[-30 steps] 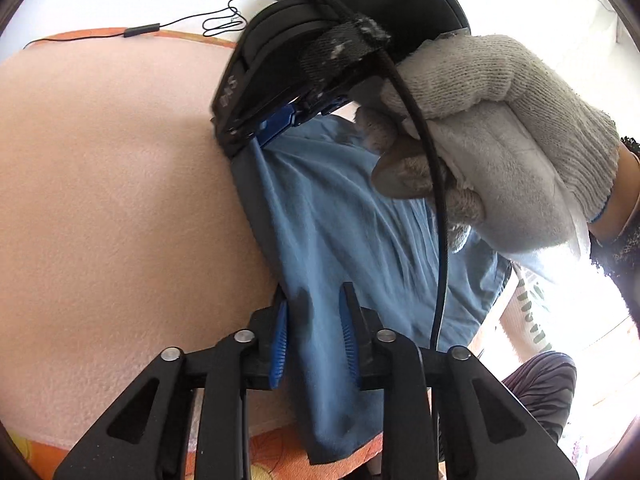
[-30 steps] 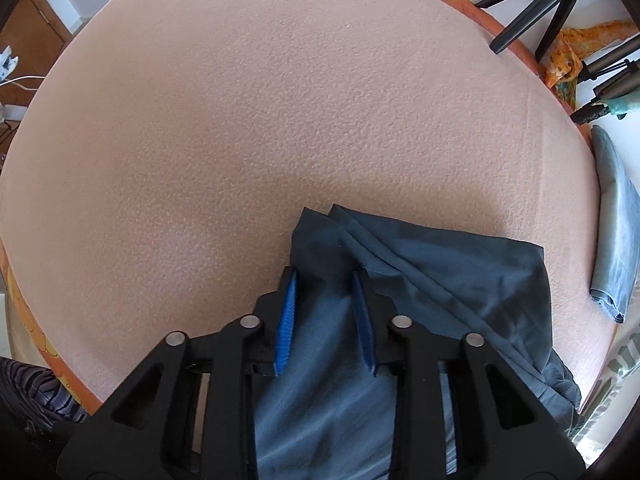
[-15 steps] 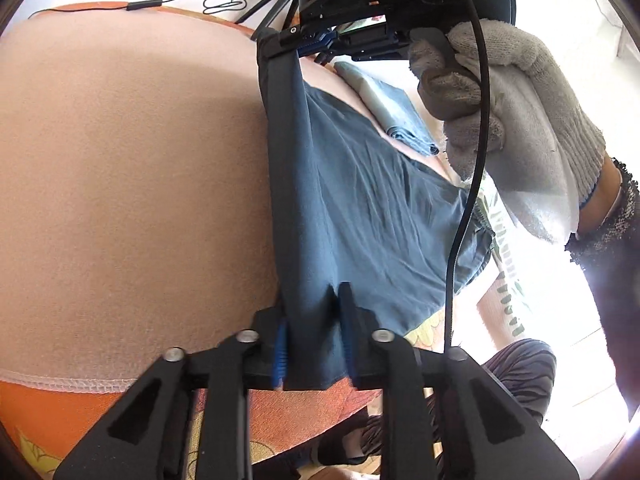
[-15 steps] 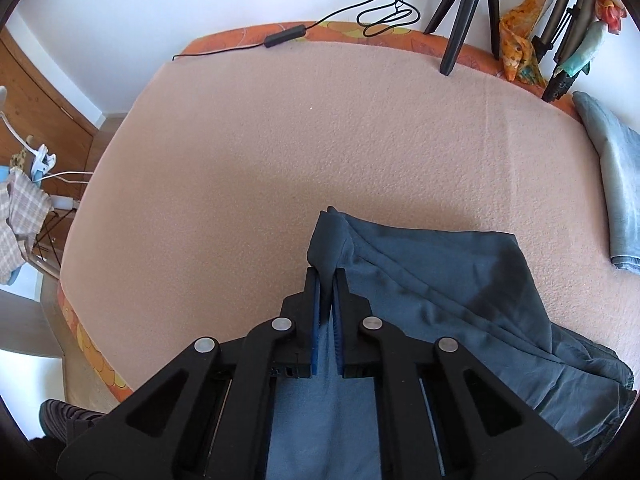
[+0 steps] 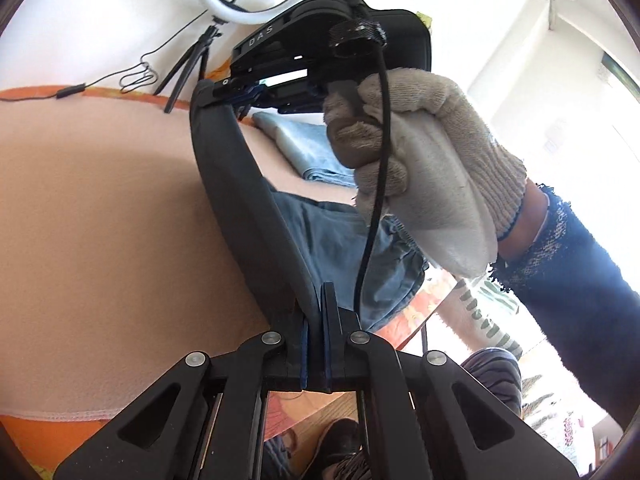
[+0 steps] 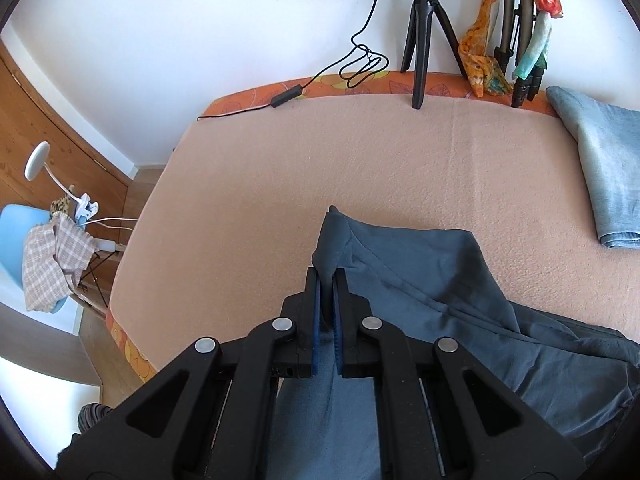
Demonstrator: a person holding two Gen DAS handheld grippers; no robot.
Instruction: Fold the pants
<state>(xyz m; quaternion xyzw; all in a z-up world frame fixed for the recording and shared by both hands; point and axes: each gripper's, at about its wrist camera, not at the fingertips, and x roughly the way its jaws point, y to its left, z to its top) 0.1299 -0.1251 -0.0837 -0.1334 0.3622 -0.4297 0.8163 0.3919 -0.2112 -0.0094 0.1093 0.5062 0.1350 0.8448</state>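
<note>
Dark blue-grey pants (image 6: 432,280) lie partly on the peach blanket (image 6: 320,168), with one edge lifted. My right gripper (image 6: 327,280) is shut on a raised fold of that edge. My left gripper (image 5: 319,300) is shut on the same edge further along. In the left wrist view the pants (image 5: 248,200) stretch as a taut band up to the right gripper (image 5: 240,94), which a gloved hand (image 5: 424,152) holds above the bed. The rest of the pants (image 5: 360,240) sags onto the blanket (image 5: 100,220).
A folded light-blue garment (image 6: 600,168) lies at the bed's right side. A black tripod (image 6: 424,32), cables (image 6: 360,64) and hanging cloths (image 6: 484,52) stand along the far wall. A blue chair with a checked cloth (image 6: 52,264) sits left of the bed. A ring light (image 5: 248,0) is behind.
Both grippers closed on the pants' edge and rose, lifting it off the blanket. The edge now stretches taut between them, and more of the room shows in both views.
</note>
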